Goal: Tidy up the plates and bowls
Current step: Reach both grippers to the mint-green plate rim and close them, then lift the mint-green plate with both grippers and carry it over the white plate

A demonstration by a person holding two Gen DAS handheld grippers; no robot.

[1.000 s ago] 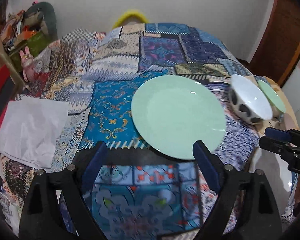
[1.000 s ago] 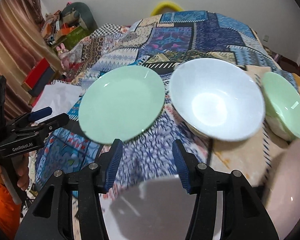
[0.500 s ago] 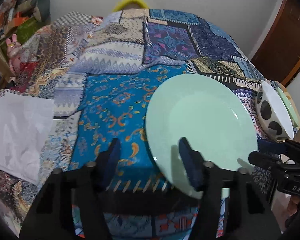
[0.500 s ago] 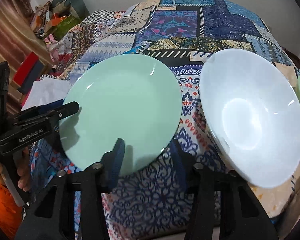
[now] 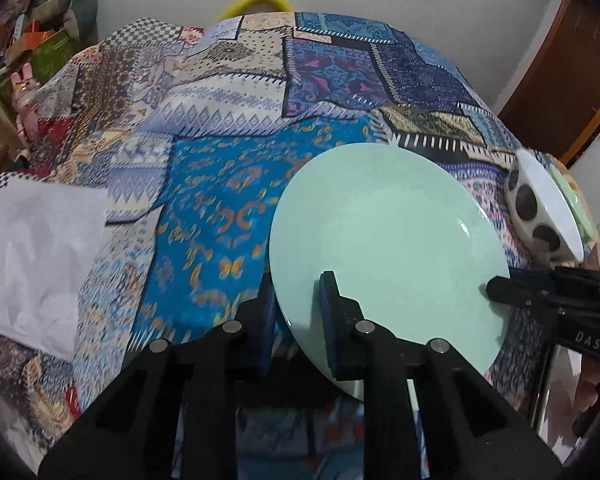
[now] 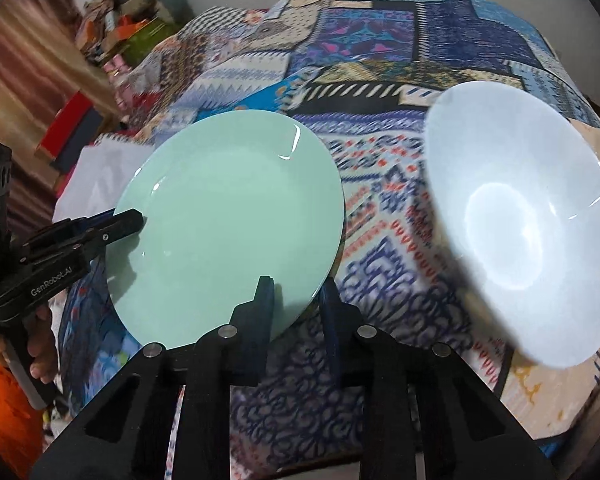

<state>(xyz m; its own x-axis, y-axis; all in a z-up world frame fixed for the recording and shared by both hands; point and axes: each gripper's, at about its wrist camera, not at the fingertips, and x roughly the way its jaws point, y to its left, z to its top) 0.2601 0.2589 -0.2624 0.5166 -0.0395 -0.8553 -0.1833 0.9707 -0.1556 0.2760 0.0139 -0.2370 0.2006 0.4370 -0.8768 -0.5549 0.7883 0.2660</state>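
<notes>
A mint green plate [image 5: 384, 240] lies on the patchwork cloth [image 5: 228, 184]. My left gripper [image 5: 296, 300] is shut on its near rim, one finger under and one on top. My right gripper [image 6: 296, 300] is shut on the plate [image 6: 228, 220] at the opposite rim; it shows in the left wrist view [image 5: 496, 286]. The left gripper shows in the right wrist view [image 6: 136, 220]. A white bowl with black spots [image 5: 540, 208] stands right of the plate, also in the right wrist view [image 6: 516, 216].
A smaller green bowl [image 5: 572, 196] sits behind the white bowl. A white paper sheet [image 5: 32, 256] lies at the cloth's left edge. Clutter and boxes [image 6: 128, 28] stand by the far wall. A wooden door [image 5: 572, 64] is at the right.
Both grippers moved forward and closed, from open and short of the plate to clamped on its opposite rims. The plate now looks tilted.
</notes>
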